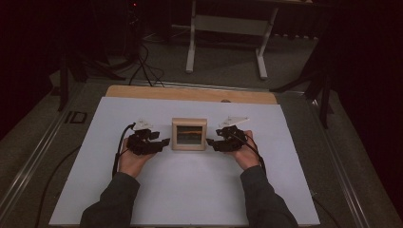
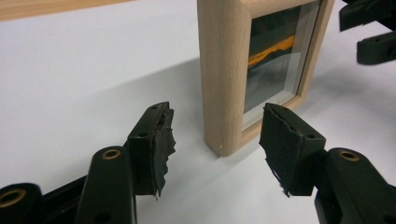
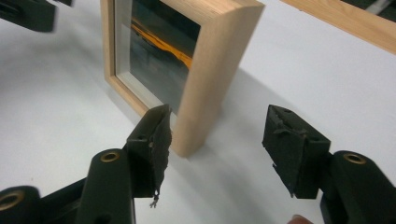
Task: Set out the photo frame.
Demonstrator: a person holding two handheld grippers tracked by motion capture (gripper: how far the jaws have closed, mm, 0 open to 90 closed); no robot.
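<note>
A small wooden picture frame (image 1: 189,134) is seen standing upright on the white sheet (image 1: 190,190) that covers the table, roughly at the sheet's middle and a little toward its far edge. Behind the glass a dark picture with an orange streak is shown. The frame is flanked by the two grippers, one on each side, both held level and pointed inward at it.

In the high view the left gripper (image 1: 163,142) is held just beside the frame's left edge, and the right gripper (image 1: 211,142) just beside its right edge; neither is seen to touch the wood there.

In the left gripper view the left gripper (image 2: 215,140) is seen released: its jaws are spread wide, and the near corner post of the frame (image 2: 224,79) stands just beyond the gap between them, with white sheet visible on both sides of the post. No pad is pressed against it. The other gripper's jaws are glimpsed at the upper right of that view.

In the right gripper view the right gripper (image 3: 217,140) is likewise released, its jaws set well apart. The frame's near edge (image 3: 210,79) rises just past the left pad; whether that pad grazes the wood cannot be told, and the other pad is clear of it
</note>
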